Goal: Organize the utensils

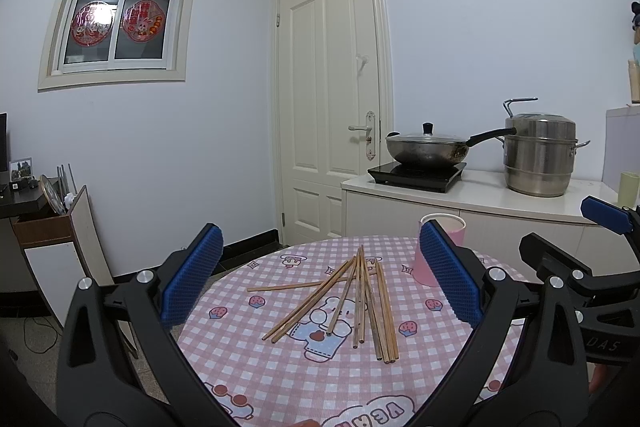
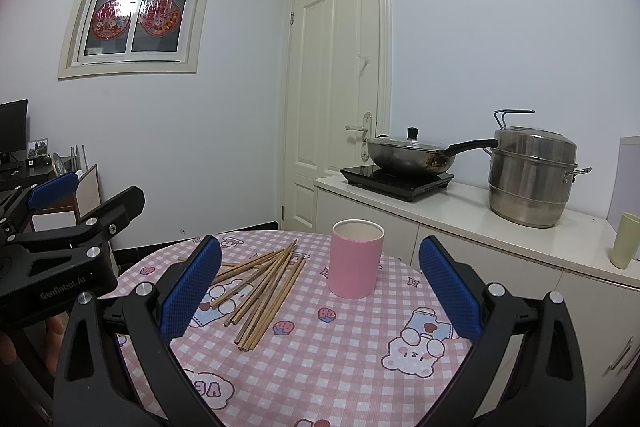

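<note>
Left gripper (image 1: 320,267): black frame with blue ribbed pads, jaws spread wide, holding nothing; hovers above the near table edge.
Table (image 2: 340,367): round, covered by a pink-and-white checked cloth printed with bears and strawberries.
Chopsticks (image 1: 360,299): loose pile of thin bamboo sticks, lying flat and crossed near the table's middle; in the left wrist view they lie between the left gripper's pads but beyond them, untouched.
Cup (image 2: 356,258): pink cylindrical paper cup with white rim, upright, just right of the chopsticks, apart from them; nothing shows above its rim.
Right gripper (image 2: 320,267): same build, jaws wide apart, empty; the cup sits between its pads in view, not touched.
Counter (image 2: 460,223): white, behind the table; carries a black induction hob (image 2: 396,179) with a lidded wok (image 2: 408,155), and a steel steamer pot (image 2: 534,175).
</note>
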### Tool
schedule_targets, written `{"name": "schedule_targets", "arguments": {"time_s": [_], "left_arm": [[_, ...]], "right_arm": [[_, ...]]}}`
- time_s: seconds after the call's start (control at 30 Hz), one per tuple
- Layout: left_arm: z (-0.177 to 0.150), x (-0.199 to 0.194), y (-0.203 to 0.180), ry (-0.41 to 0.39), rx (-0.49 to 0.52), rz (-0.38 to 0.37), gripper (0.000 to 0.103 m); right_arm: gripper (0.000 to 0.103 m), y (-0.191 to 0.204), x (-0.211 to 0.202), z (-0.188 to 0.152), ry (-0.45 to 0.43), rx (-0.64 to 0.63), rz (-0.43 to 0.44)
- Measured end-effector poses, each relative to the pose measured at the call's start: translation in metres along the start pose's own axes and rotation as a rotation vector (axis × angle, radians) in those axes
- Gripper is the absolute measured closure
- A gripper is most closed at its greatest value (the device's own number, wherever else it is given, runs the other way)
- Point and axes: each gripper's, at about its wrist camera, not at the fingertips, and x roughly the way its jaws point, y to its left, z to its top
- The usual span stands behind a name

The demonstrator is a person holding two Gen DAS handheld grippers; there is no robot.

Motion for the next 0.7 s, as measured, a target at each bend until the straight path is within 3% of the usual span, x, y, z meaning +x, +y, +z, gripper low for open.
{"name": "schedule_targets", "arguments": {"time_s": [0.7], "left_arm": [[-0.007, 0.023, 0.006, 0.068, 0.0, 0.02, 0.006]], "right_arm": [[0.007, 0.004, 0.018, -0.002, 0.047, 0.029, 0.049]]}}
